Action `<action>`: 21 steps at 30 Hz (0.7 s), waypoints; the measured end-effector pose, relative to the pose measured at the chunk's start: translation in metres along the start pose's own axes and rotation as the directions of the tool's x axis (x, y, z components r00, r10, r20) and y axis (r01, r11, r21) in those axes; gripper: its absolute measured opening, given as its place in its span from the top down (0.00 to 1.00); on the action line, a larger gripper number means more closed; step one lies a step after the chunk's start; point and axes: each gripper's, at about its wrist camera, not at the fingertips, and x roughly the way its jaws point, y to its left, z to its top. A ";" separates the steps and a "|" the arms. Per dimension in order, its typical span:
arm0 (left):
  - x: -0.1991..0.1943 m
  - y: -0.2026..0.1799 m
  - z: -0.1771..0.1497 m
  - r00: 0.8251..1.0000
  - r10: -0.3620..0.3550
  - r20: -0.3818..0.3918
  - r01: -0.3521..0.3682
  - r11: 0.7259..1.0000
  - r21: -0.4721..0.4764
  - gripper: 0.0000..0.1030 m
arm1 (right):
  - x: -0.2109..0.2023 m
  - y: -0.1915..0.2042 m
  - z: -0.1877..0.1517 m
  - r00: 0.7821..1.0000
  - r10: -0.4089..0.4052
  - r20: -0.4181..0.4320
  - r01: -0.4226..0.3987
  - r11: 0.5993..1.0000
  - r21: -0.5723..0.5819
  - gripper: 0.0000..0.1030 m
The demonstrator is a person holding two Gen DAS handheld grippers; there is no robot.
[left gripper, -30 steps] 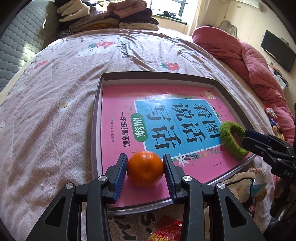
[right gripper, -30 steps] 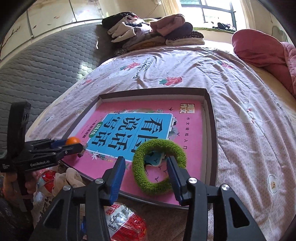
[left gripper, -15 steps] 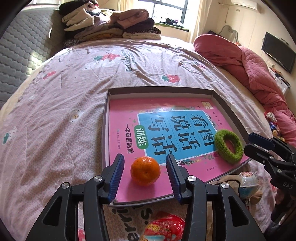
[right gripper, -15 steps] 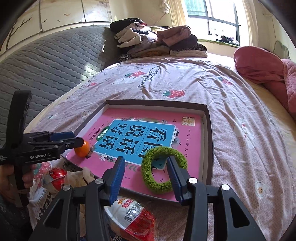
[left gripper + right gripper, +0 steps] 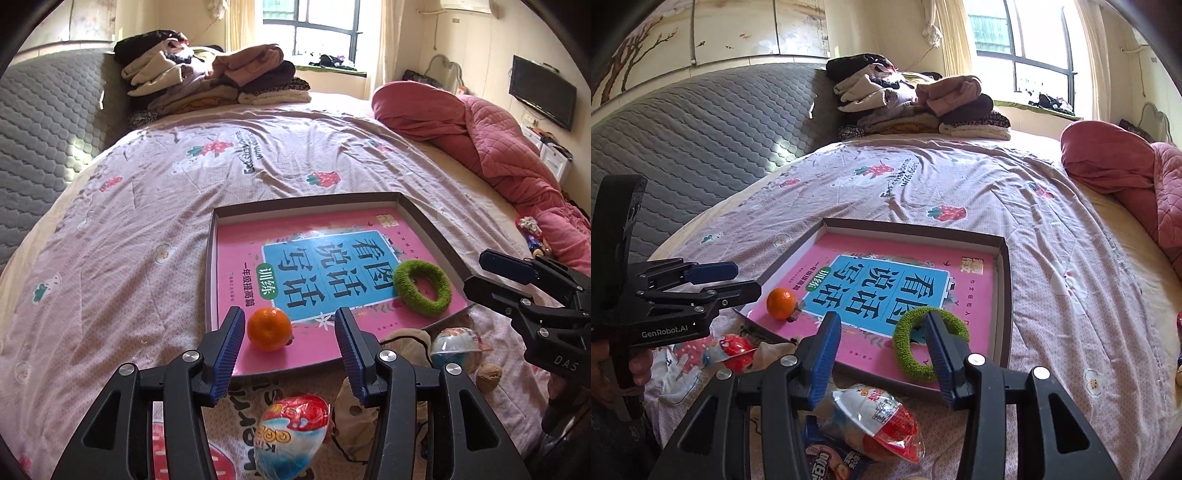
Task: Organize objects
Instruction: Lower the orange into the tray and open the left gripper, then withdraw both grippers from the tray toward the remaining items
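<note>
A shallow grey tray point(image 5: 424, 218) point(image 5: 1004, 280) lies on the bed with a pink book point(image 5: 240, 243) point(image 5: 975, 314) in it. An orange mandarin point(image 5: 269, 328) point(image 5: 781, 303) rests on the book's near left corner. A green fuzzy ring point(image 5: 422, 288) point(image 5: 912, 354) rests on its near right part. My left gripper point(image 5: 290, 350) is open and empty, just short of the mandarin. My right gripper point(image 5: 884, 354) is open and empty, its right finger in front of the ring.
Wrapped red-and-white toy eggs point(image 5: 291, 432) point(image 5: 882, 424) point(image 5: 454, 345), a brown pouch point(image 5: 402, 339) and a walnut point(image 5: 487, 376) lie on a printed bag before the tray. Folded clothes point(image 5: 218, 81) and a pink quilt point(image 5: 480, 129) are at the far side.
My left gripper opened off the mandarin and pulled back and up. My right gripper also drew back from the green ring. Both objects stayed on the book.
</note>
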 end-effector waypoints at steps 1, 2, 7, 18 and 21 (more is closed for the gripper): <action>-0.003 -0.001 -0.001 1.000 0.005 0.003 -0.005 1.000 0.001 0.50 | -0.003 0.002 0.000 1.000 -0.002 0.005 0.002 1.000 -0.007 0.55; -0.005 -0.002 -0.002 1.000 0.010 0.007 -0.010 1.000 0.001 0.49 | -0.006 0.004 0.000 1.000 -0.005 0.009 0.005 1.000 -0.011 0.55; -0.017 -0.004 -0.009 1.000 0.020 0.020 -0.020 1.000 -0.003 0.49 | -0.021 0.013 -0.002 0.999 -0.009 0.038 0.011 0.999 -0.045 0.55; -0.040 -0.015 -0.028 0.999 0.015 0.047 -0.016 1.000 0.015 0.49 | -0.044 0.016 -0.019 0.998 -0.011 0.057 0.013 0.999 -0.038 0.54; -0.044 -0.018 -0.034 0.999 0.011 0.046 -0.012 1.000 0.021 0.49 | -0.048 0.015 -0.025 0.998 -0.007 0.055 0.008 0.999 -0.031 0.54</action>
